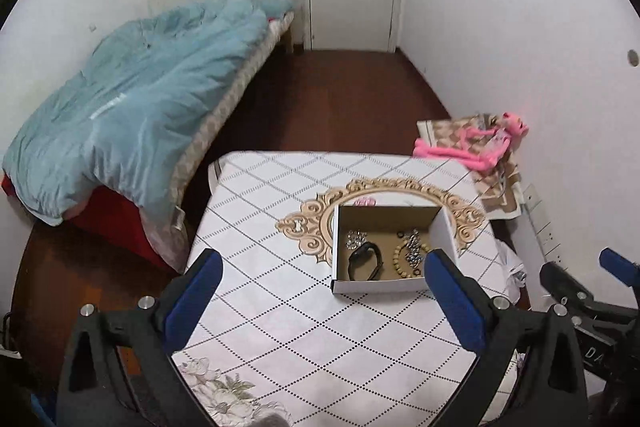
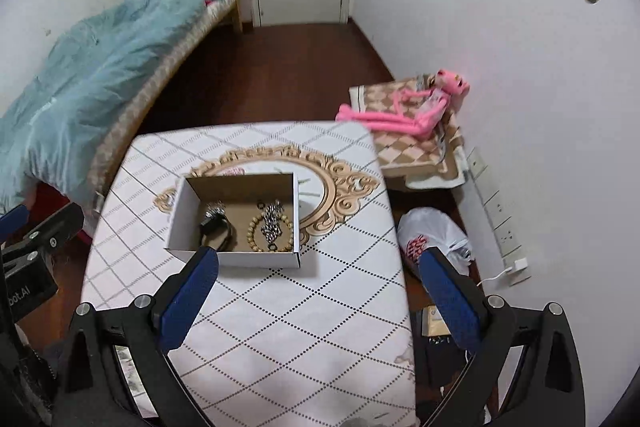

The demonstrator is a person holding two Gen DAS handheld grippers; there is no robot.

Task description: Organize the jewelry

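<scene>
An open cardboard box (image 1: pixel 446 233) (image 2: pixel 180 223) stands on the white diamond-patterned table (image 1: pixel 280 307) (image 2: pixel 300 307), partly over a gold ornate frame (image 1: pixel 304 223) (image 2: pixel 352 195). Inside lie a black band (image 1: pixel 364 261) (image 2: pixel 214 225), a beaded bracelet (image 1: pixel 400 259) (image 2: pixel 256 231), silver chains (image 1: pixel 412 249) (image 2: pixel 272 223) and a small silver piece (image 1: pixel 355 239) (image 2: pixel 215 207). My left gripper (image 1: pixel 324 287) is open and empty, held above the table just short of the box. My right gripper (image 2: pixel 320 279) is open and empty, near the box's front right.
A bed with a blue duvet (image 1: pixel 132 107) (image 2: pixel 80 87) lies to the left. A pink plush toy (image 1: pixel 480 143) (image 2: pixel 404 115) rests on a checkered cushion at right. A white plastic bag (image 2: pixel 432 235) and power strip (image 2: pixel 500 223) sit on the floor by the wall.
</scene>
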